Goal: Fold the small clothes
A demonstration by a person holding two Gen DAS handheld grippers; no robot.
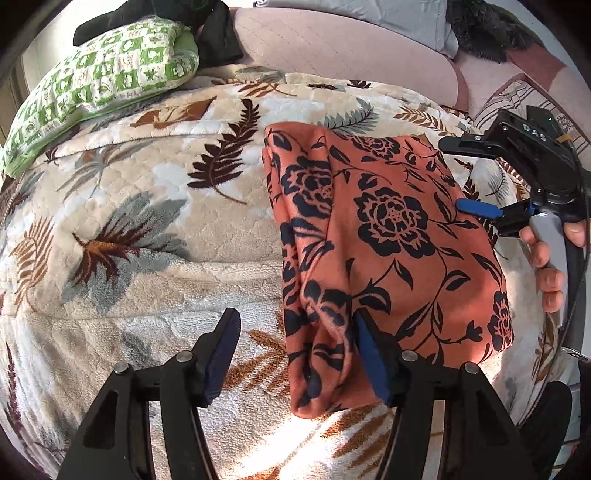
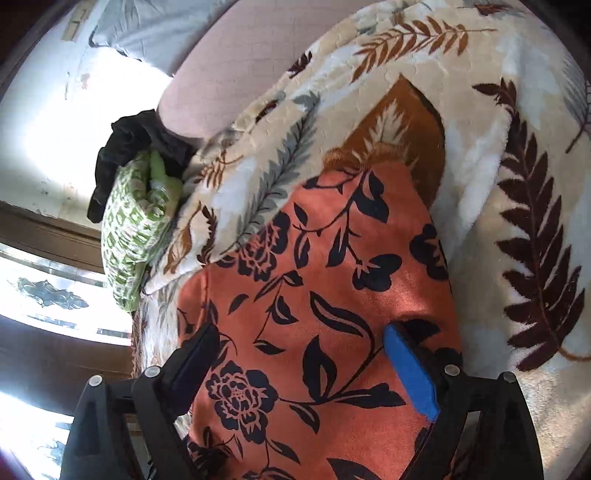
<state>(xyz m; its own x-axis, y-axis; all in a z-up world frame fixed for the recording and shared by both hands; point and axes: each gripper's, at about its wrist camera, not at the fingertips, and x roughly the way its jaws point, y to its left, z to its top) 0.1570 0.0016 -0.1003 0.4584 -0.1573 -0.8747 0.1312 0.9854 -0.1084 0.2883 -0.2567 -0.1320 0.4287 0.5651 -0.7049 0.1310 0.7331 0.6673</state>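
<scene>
An orange garment with a black flower print (image 1: 388,236) lies folded on a leaf-patterned blanket (image 1: 147,206). My left gripper (image 1: 295,332) is open at its near left corner, with its right finger against the bunched folded edge. My right gripper (image 1: 476,184) is open at the garment's right edge, one blue pad lying over the cloth. In the right wrist view the garment (image 2: 314,314) fills the space between the open fingers of my right gripper (image 2: 299,350), and the blue pad (image 2: 410,373) presses on the cloth.
A green-and-white checked pillow (image 1: 99,77) with dark clothes (image 1: 155,14) on it lies at the back left. A pink cushion (image 1: 332,48) lies behind the blanket, with a grey pillow (image 1: 406,18) and dark fur further back. A bright window (image 2: 44,295) shows in the right wrist view.
</scene>
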